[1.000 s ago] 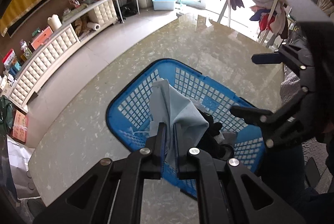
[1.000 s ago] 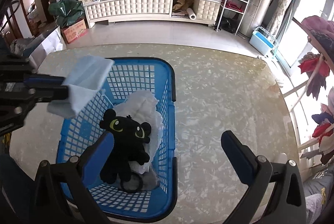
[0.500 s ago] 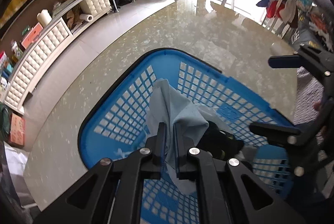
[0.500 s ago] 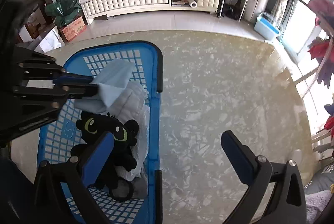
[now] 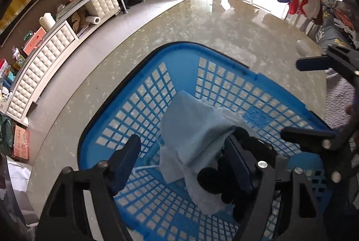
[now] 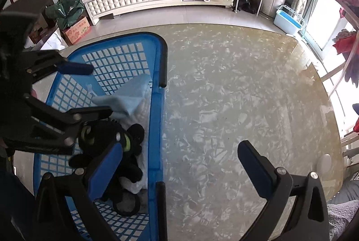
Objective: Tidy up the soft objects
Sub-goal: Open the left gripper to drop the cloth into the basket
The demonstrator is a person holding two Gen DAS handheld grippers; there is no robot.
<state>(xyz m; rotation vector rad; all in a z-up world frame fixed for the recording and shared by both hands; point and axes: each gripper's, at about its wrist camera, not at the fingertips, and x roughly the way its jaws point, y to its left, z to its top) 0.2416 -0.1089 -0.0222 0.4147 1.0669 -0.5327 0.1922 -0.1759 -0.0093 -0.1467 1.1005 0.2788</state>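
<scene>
Left gripper point(image 5: 182, 159): jaws opening, pads wide apart above the basket; the cloth lies between them, no pad pressing it.
Light blue cloth point(image 5: 193, 128): between and just ahead of the left jaws, draped over the white item and toy inside the basket.
Black plush toy point(image 6: 110, 140): in the basket, under the left jaws, beside the right gripper's left jaw; green eyes visible.
White soft item point(image 6: 140, 184): beneath the toy, against the basket wall.
Blue basket point(image 6: 157, 106): stands on the counter point(image 6: 235, 95), mesh walls.
Right gripper point(image 6: 179, 164): jaws spread wide, holding nothing; one jaw over the basket, the other over bare counter.
</scene>
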